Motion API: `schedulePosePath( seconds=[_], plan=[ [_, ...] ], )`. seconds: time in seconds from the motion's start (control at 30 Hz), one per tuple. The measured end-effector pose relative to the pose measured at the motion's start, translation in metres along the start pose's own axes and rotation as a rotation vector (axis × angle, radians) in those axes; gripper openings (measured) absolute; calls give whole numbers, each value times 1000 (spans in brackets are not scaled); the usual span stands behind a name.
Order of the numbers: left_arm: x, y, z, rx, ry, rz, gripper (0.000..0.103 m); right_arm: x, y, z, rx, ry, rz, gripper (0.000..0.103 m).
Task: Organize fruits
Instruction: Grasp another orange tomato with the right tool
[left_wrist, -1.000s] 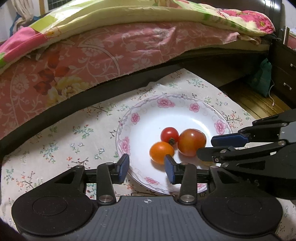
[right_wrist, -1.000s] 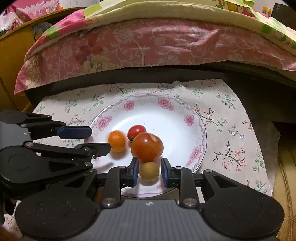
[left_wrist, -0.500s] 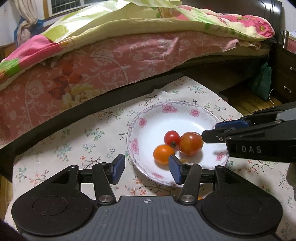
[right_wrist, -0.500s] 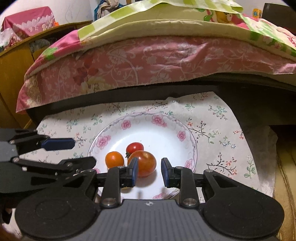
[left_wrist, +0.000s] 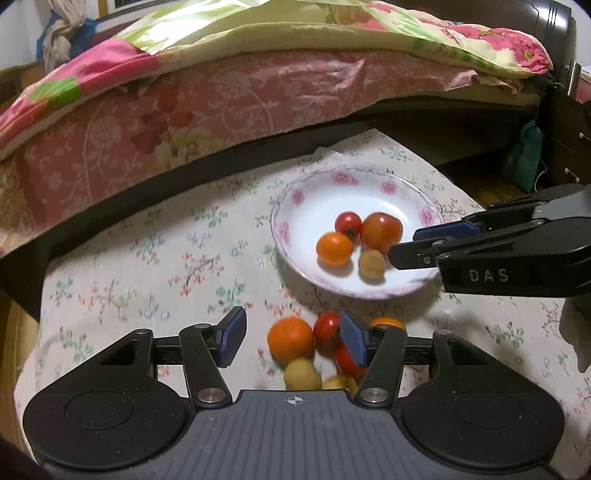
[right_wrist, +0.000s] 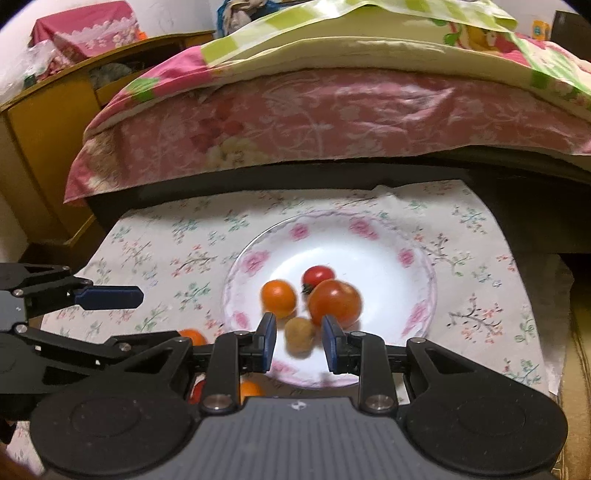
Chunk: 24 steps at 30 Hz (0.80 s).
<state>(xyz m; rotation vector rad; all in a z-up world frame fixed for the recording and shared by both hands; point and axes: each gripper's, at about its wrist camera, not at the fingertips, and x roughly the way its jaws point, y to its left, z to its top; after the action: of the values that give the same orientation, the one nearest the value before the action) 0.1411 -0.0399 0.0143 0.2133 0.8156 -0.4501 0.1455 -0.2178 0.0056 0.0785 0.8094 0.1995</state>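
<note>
Left wrist view: the left gripper (left_wrist: 291, 328) is released, its jaws just opening with nothing pressed between them. It hovers at lower centre over six loose fruits (left_wrist: 301, 373) on the surface (left_wrist: 147, 258). It should straddle the big orange fruit (left_wrist: 290, 338) alone and squeeze softly. The plate (left_wrist: 280, 229), right of centre, holds four. Right wrist view: the right gripper (right_wrist: 299, 328), clenched on nothing, hangs at the plate's near rim, and the same four fruits lie there.

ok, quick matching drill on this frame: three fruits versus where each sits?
1. small red tomato
2. tan fruit
3. big orange fruit

A. on the floral cloth, off the plate
B. in the plate, front of the cluster
C. in the plate, back of the cluster

Pairs: 1-C, 2-B, 3-A
</note>
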Motion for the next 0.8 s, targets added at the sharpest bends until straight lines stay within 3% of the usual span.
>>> schedulePosePath(
  seconds=[0.2,0.4,0.8],
  plan=[
    [-11,-2,-16,-32,19,-7,64,-2,12,-8,-36,29,21,27],
    [-20,-4,-34,-45,48,-26,71,-8,16,-27,-67,85,53,27],
    [-4,-16,-50,13,101,-61,74,4,29,-46,-135,175,60,34]
  ],
)
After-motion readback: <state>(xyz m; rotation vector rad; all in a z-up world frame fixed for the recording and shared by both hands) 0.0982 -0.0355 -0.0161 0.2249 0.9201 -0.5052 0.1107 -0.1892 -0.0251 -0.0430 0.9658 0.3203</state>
